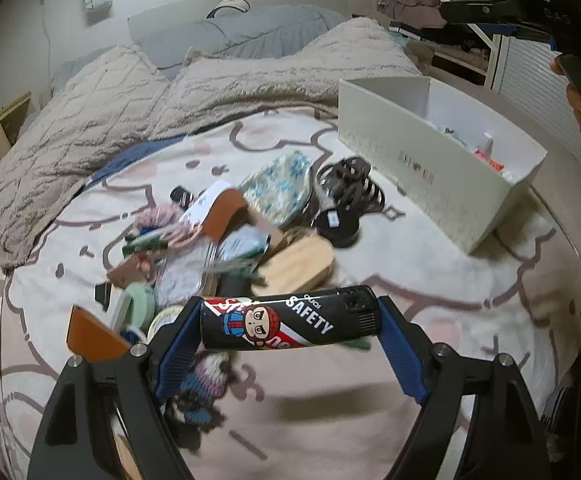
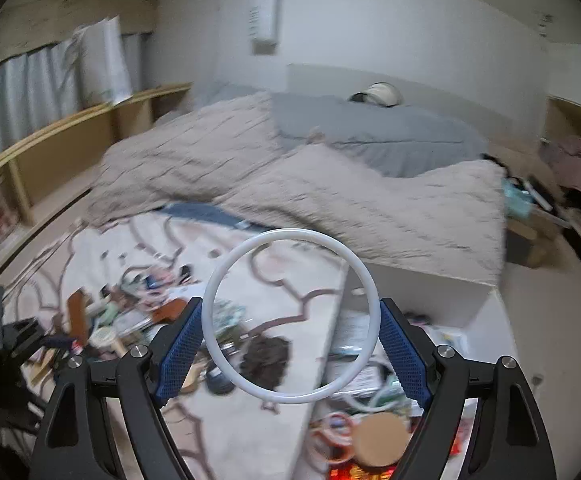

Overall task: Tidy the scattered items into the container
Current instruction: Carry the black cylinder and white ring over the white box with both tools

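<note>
Bedding is filling both views: a cream sheet (image 1: 410,248) with brown and pink cartoon outlines is lying under a rumpled beige fleece blanket (image 1: 130,92), with a grey pillow (image 1: 242,32) behind it. Motion blur is smearing much of the right wrist view, so the heap of scattered items (image 2: 138,312) there is hard to make out. In the left wrist view the same heap (image 1: 226,232) is sitting in the middle of the sheet: a wooden brush, a floral fabric piece, a black coiled cable and knitted bits are overlapping, and several are too tangled to name.

The left gripper (image 1: 290,322) is clamping a black cylinder (image 1: 290,320) lengthwise between its blue ribbed pads, one pad on each end; the glossy tube is showing a cartoon face, the word "SAFETY" and partly cut-off red lettering. It is hanging above the near edge of the heap.

The right gripper (image 2: 290,330) is holding a thin white ring (image 2: 290,316), smooth and round, with its pads pressing the rim on both sides. It is hovering over the left wall of the white container (image 2: 430,296), a rectangular box standing right of the heap, already holding a round cork-coloured lid, tape rings and packets. Faint lettering on the box's side in the left wrist view is unreadable.
</note>
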`<state>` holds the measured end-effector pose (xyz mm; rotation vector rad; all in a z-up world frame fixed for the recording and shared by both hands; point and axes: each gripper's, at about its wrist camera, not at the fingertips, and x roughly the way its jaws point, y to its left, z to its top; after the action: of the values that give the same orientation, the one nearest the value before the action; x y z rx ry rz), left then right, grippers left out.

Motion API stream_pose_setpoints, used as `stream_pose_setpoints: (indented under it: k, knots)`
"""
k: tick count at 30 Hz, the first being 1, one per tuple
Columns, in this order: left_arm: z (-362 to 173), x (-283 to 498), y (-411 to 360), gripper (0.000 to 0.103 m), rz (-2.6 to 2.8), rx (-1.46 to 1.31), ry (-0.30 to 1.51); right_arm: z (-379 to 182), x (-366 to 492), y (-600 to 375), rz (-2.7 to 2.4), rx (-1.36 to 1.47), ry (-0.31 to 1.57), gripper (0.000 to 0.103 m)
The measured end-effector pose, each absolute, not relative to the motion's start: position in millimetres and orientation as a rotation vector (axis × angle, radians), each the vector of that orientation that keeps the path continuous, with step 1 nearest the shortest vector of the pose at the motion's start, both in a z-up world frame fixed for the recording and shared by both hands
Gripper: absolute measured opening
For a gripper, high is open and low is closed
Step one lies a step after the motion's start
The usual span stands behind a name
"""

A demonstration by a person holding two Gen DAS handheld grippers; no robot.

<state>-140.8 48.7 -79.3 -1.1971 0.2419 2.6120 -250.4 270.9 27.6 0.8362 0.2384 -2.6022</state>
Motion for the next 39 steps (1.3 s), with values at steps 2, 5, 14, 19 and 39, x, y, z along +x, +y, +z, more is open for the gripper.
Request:
stream_pose_setpoints:
  k: [2,5,14,19,39]
  knots:
    - [-73,-143,56,0.084,2.617,-1.173,0.238,28,-257,286,-2.648,0.850,0.206,0.085]
    - [-65,-147,66,0.084,2.619,-1.138,0.233,26,-266,305,-2.713,0.875,0.185,0.085]
    - [-47,-159,91,0.084,2.626,-1.073,0.216,5,-285,351,-2.848,1.033,0.209,0.085]
    - [-37,-166,102,0.084,2.635,-1.031,0.197,-16,-294,367,-2.839,1.176,0.223,0.085]
    - [2,-199,161,0.084,2.638,-0.870,0.105,-93,-304,396,-2.686,1.590,0.341,0.085]
